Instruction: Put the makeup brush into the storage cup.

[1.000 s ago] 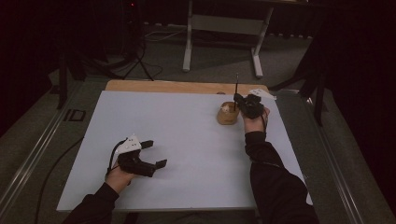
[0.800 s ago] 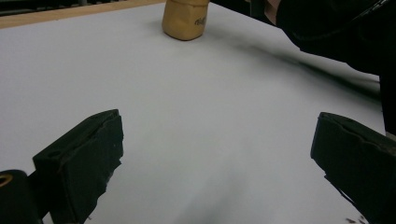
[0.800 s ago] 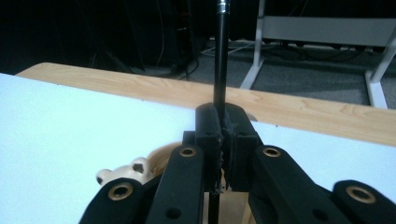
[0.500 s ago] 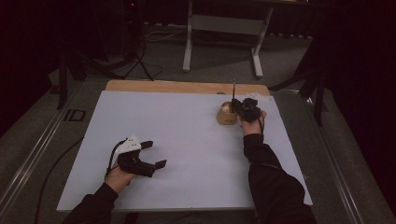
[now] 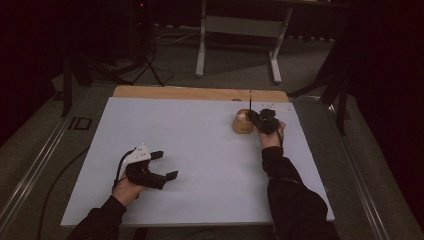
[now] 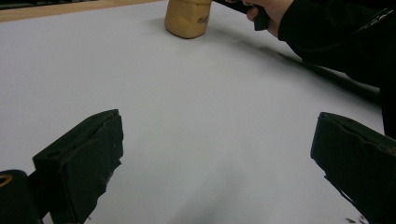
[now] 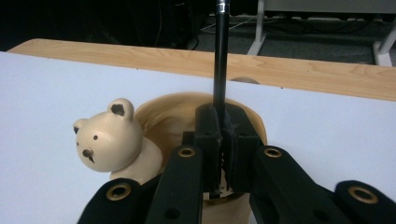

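A tan cup [image 5: 242,125] with a small cream bear [image 7: 108,137] on its rim stands at the far right of the white table top [image 5: 200,140]. Just right of the cup, my right gripper [image 5: 252,116] is shut on a thin black pen [image 5: 250,100]. The pen stands upright over the cup's mouth. In the right gripper view the jaws [image 7: 222,135] pinch the pen [image 7: 220,56] above the cup [image 7: 163,112]; the pen's lower end is hidden behind them. My left gripper [image 5: 160,166] rests near the front left, open and holding nothing. The left gripper view [image 6: 215,158] shows the cup [image 6: 187,18] far ahead.
A bare wooden strip [image 5: 200,93] runs along the table's far edge. A metal stand [image 5: 240,40] and cables lie on the dark floor beyond. The sleeved right forearm [image 5: 280,175] stretches along the table's right side.
The right gripper has drifted slightly lower and to the left with the pen, closer over the cup. The left gripper has stayed where it was.
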